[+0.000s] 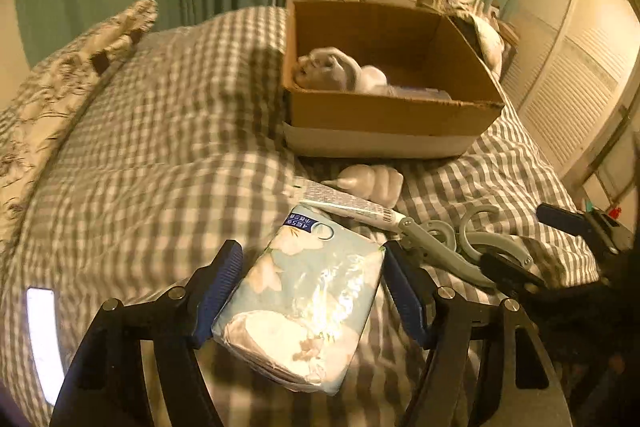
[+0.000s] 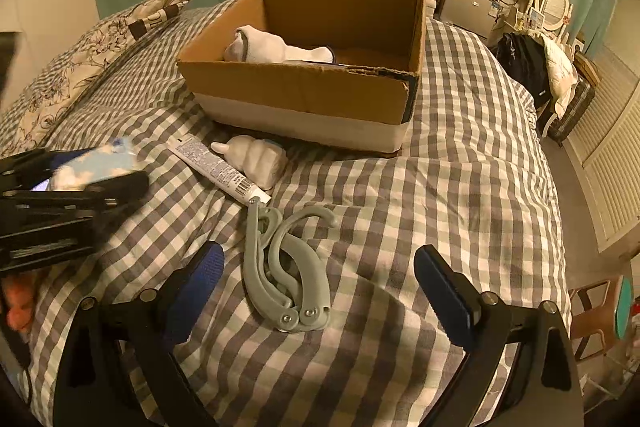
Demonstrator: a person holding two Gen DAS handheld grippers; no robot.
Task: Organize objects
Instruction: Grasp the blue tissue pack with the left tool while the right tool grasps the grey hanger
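Left gripper point(image 1: 312, 255): closed partway on a tissue pack point(image 1: 304, 303), blue pads pressed against both long sides, nothing else caught. Gripped with the long axis running from 6 toward 12 o'clock in the left wrist view, in line with the fingers, printed end farthest from the camera. Looked lifted clear of the checked bed cover point(image 1: 160, 147), as also seen at 9 o'clock in the right wrist view.

Straight ahead, at about 1 o'clock from the pack: an open cardboard box point(image 1: 392, 111), well apart, with rolled white socks point(image 1: 332, 67) already inside against its left wall. Plenty of bare floor at the right of the box, judged enough for the pack laid flat. Carry judged to call for a forward reach, angled slightly right, over the near wall.

Between pack and box, on the cover: a tube point(image 2: 218, 165) slanting from 10 to 4 o'clock, and a white bottle-shaped thing point(image 2: 256, 159) just beside it.

Farther right: a grey folding hanger point(image 2: 288, 279), folded, hinge toward 6 o'clock.

Right gripper point(image 2: 320, 259): spread wide, empty, hovering with the hanger beneath the gap, no pad touching it. Clearly the nearer hand for the hanger; the left nearer for the box drop.
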